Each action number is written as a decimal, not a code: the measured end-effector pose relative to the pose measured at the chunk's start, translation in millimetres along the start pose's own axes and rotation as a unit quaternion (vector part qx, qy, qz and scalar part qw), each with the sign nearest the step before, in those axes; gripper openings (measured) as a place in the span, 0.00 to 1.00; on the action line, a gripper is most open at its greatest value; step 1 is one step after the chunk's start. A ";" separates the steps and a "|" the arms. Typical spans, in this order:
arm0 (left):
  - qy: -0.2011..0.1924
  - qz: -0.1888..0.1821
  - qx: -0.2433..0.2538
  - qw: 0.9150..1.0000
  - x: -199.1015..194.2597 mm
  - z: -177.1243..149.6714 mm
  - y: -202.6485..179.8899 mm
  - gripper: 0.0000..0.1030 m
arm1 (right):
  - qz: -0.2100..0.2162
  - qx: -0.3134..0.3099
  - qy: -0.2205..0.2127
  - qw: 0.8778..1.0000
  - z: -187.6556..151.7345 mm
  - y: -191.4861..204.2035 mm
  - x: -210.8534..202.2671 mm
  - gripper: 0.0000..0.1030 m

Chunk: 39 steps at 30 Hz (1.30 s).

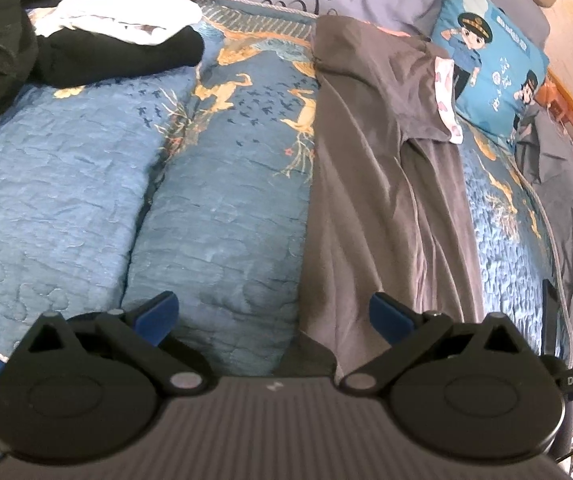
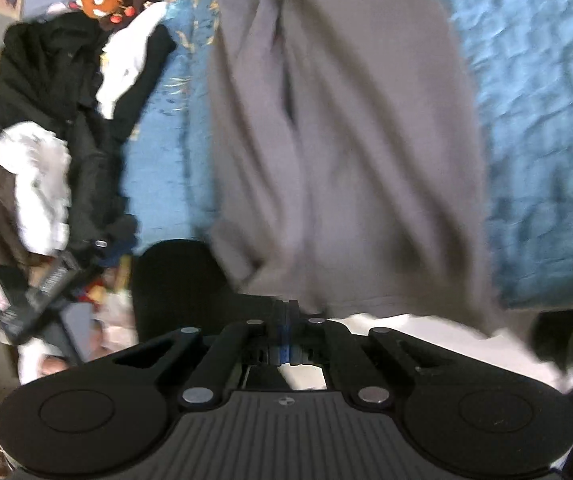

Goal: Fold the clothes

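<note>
Over bedspread (image 2: 534,120), right claw (image 2: 286,320) pinching garment (image 2: 346,140).

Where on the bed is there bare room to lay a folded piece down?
The free patch is bare blue quilt between the black and white clothes pile and the grey garment. A narrower strip lies between that garment and the cartoon pillow. The pile's corner is crowded.

Right hand-held gripper (image 2: 284,334) clamped on grey garment's (image 2: 346,140) hem over blue quilt (image 2: 534,120)
</note>
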<state>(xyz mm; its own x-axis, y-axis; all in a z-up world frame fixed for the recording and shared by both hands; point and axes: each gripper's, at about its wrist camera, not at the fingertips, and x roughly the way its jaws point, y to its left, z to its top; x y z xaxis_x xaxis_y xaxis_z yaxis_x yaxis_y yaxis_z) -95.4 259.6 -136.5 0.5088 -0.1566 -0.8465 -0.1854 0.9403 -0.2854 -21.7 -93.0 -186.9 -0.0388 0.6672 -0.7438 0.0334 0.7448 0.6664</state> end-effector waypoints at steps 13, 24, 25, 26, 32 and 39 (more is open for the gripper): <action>0.023 0.023 0.006 0.999 7.2 -1.9 2.6 0.99 | -0.028 -0.028 -0.023 0.999 28.0 22.8 62.5 0.38; 0.014 0.117 0.075 0.990 9.0 -1.3 1.5 0.99 | 0.122 0.004 -0.049 0.991 17.7 30.7 8.6 0.01; 0.006 0.128 0.098 0.987 8.0 -1.8 -3.7 0.99 | 0.134 0.005 -0.056 0.989 19.2 33.4 -0.9 0.01; -0.001 0.139 0.121 0.983 7.0 -2.2 -8.9 0.99 | 0.143 0.004 -0.062 0.988 21.0 35.9 -9.5 0.01; -0.023 0.126 0.198 0.972 13.8 -3.2 -36.8 0.99 | 0.177 0.031 -0.082 0.980 31.8 29.0 -40.8 0.01; -0.036 0.122 0.218 0.968 49.5 3.5 -74.7 1.00 | 0.165 0.070 -0.113 0.977 34.0 -2.1 -56.7 0.01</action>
<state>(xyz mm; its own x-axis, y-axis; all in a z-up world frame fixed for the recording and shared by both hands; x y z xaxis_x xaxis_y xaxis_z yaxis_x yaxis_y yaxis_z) -53.5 182.6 -155.5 0.5546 0.0931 -0.8269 0.0562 0.9873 0.1488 14.4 -132.4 -148.0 0.2180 0.8421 -0.4933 0.1443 0.4721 0.8696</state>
